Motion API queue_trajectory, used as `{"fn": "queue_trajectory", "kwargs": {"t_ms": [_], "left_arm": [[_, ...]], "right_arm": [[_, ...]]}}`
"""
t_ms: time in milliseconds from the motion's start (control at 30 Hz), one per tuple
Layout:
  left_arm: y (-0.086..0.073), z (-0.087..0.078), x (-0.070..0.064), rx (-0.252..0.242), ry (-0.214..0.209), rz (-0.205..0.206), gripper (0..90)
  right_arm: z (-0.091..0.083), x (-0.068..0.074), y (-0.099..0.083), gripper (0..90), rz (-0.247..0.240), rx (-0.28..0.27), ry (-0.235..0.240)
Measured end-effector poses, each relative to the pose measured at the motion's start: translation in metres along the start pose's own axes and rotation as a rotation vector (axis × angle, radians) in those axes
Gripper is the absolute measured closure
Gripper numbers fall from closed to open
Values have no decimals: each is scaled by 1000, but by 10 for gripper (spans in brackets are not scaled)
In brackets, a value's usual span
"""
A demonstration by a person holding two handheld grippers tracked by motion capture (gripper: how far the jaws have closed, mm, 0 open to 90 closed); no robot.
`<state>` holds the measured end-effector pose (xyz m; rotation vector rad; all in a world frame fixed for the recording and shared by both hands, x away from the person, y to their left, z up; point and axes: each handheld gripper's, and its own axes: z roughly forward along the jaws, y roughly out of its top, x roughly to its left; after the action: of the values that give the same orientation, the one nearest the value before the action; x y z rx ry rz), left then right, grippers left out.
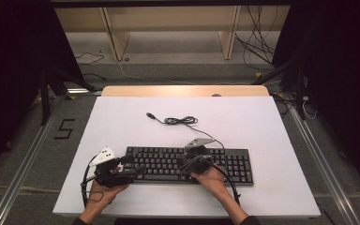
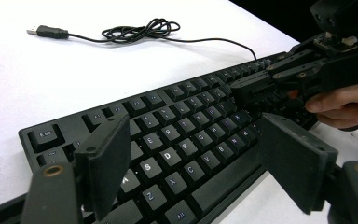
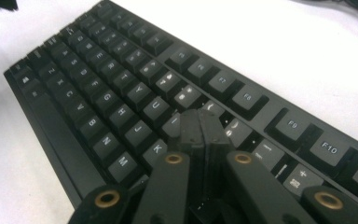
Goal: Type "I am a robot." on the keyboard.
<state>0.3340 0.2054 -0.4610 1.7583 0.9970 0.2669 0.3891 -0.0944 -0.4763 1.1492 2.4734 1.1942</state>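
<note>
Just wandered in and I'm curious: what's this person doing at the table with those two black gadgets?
A person holds a pair of tongs in each hand over a black computer keyboard lying on a white table. The right tongs are shut, their tip down on the keys near the I and K. The left tongs are open above the keyboard's left end, around the letter keys. The keyboard's thin black cable lies coiled and unplugged behind it.

One black rectangular plastic keyboard point(image 1: 192, 164) is counted on one white flat table top point(image 1: 262, 126). One thin black cable point(image 1: 180, 121) with one USB plug point(image 1: 150, 115) is seen. Two black two-jaw grippers are counted: left point(image 1: 136, 169), right point(image 1: 183, 165).
</note>
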Motion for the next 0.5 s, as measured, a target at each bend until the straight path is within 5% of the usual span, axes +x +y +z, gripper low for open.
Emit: {"fn": "queue_trajectory", "kwargs": {"t_ms": [500], "left_arm": [[0, 1, 1, 2, 7, -1, 255]], "right_arm": [[2, -1, -3, 900, -5, -1, -21]]}}
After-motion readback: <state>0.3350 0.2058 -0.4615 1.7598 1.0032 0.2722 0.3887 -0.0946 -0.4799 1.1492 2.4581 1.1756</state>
